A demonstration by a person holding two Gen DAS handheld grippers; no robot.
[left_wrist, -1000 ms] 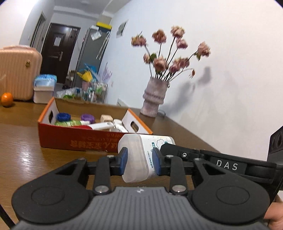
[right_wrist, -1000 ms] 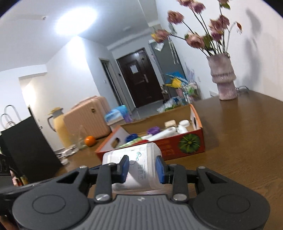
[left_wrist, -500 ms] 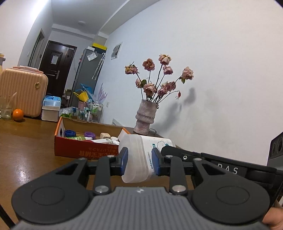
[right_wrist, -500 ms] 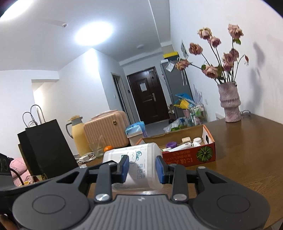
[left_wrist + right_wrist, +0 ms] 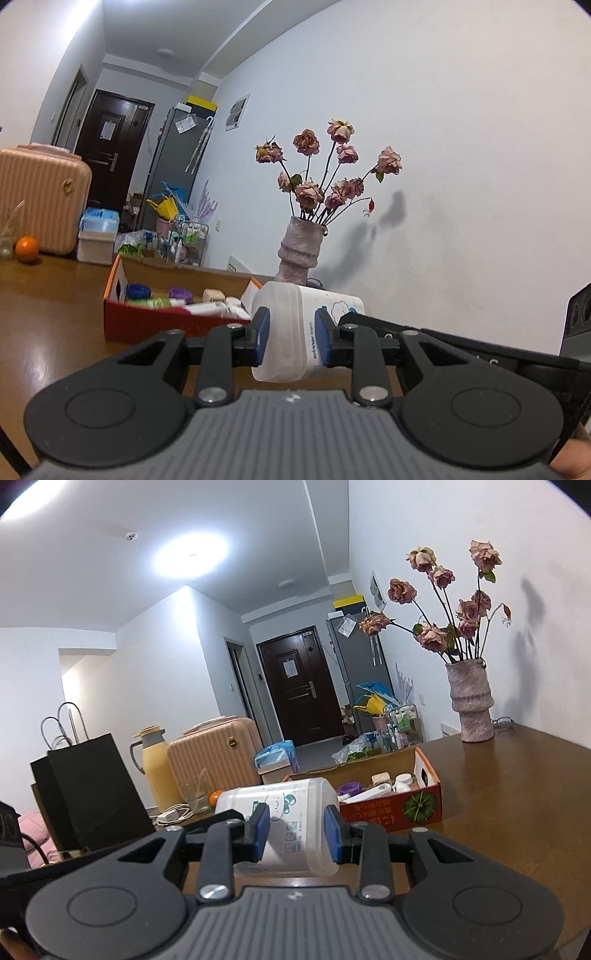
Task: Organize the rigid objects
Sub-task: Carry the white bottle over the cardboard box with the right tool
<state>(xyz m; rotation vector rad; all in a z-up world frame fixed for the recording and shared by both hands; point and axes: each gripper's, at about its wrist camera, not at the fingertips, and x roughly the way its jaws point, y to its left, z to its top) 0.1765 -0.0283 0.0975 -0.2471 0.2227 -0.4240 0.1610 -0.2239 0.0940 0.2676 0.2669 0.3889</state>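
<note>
A translucent white plastic bottle (image 5: 288, 332) with a blue cartoon label lies sideways, held above the wooden table by both grippers. My left gripper (image 5: 291, 334) is shut on one end, its blue pads (image 5: 263, 332) pressing the ribbed plastic. My right gripper (image 5: 295, 829) is shut on the other end of the bottle (image 5: 291, 830). Beyond it stands a red and orange cardboard box (image 5: 147, 325) (image 5: 424, 805) with several small bottles, tubes and jars inside. The right gripper's black body (image 5: 461, 347) shows on the right of the left wrist view.
A pink vase of dried roses (image 5: 301, 251) (image 5: 472, 705) stands on the table (image 5: 517, 812) by the white wall. An orange (image 5: 26, 249), a glass (image 5: 194, 794), a yellow jug (image 5: 157, 764), a black paper bag (image 5: 88, 786) and a pink suitcase (image 5: 218, 753) sit at the far side.
Both grippers have lifted and tipped upward with the bottle, so the box sits lower and farther off and more wall and ceiling shows. The grip on the bottle is unchanged.
</note>
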